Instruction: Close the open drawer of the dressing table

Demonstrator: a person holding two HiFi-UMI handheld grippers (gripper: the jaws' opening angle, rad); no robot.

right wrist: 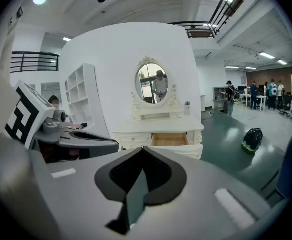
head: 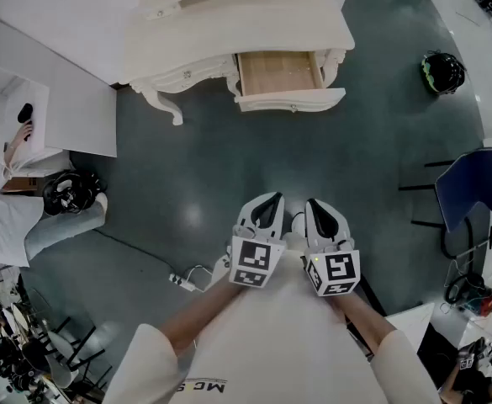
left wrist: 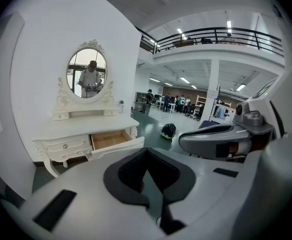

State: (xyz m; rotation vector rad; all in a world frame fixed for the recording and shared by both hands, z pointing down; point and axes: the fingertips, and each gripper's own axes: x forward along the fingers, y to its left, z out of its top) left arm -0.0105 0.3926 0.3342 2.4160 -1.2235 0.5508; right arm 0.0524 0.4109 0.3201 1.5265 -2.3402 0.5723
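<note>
While the drawer (head: 281, 74) is left pulled out of the front of the dressing table (head: 229, 23), with its wooden inside bare, both tools are held side by side well short of the table. The left gripper (head: 270, 200) and the right gripper (head: 314, 203) are each clenched, and nothing is caught between their jaws.

Trouble is most likely to be caused by an off-centre push. If the drawer front is pressed near one end, the drawer may be racked askew and jammed partway. If too much force is used, the table, which is carried on slender curved legs, may be slid across the smooth floor (head: 229, 167). A loose cable (head: 187, 280) is seen on that floor well before the table, and a foot could be snagged on it.

The floor is dark green and glossy, and ceiling lights are reflected in it. An oval mirror (right wrist: 151, 83) is mounted above the table top. A black and green helmet (head: 441, 71) lies to the drawer side of the table, and a blue chair (head: 477, 183) is set farther out on that side.
</note>
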